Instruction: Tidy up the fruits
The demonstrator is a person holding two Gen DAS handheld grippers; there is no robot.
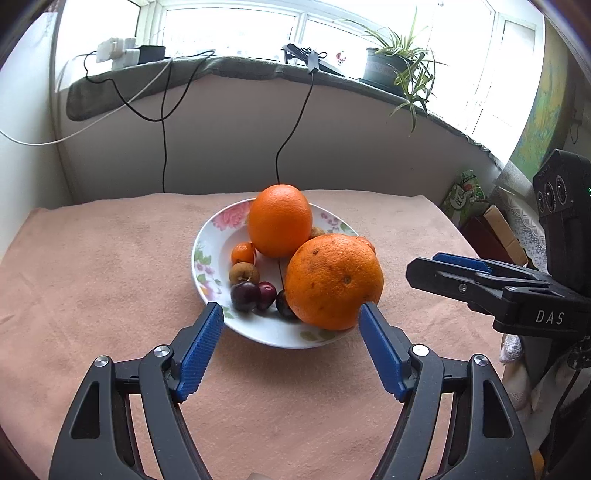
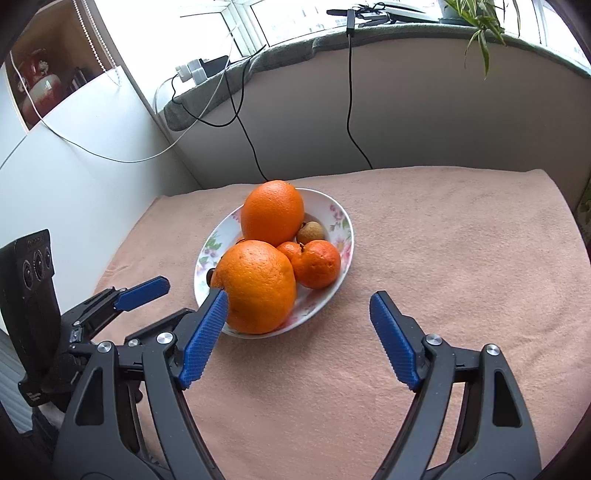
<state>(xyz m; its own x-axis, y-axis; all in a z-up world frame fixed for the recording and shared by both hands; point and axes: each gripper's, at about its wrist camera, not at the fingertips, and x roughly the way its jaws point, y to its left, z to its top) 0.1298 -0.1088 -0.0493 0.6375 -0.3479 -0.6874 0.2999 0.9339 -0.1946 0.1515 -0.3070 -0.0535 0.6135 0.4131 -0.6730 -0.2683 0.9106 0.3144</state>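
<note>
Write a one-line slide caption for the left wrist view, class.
Open left gripper faces a floral plate holding two oranges, cherries and small fruits.

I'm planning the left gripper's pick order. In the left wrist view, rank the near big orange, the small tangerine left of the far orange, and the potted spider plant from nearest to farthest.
From the left gripper:
1. Large speckled orange, touching the right fingertip, on the floral white plate.
2. Small round tangerine, mid-plate, left.
3. Potted spider plant, on the far windowsill, right.

Blown-out window point(image 1: 236, 29) backlight (fisheye-warped edges)
</note>
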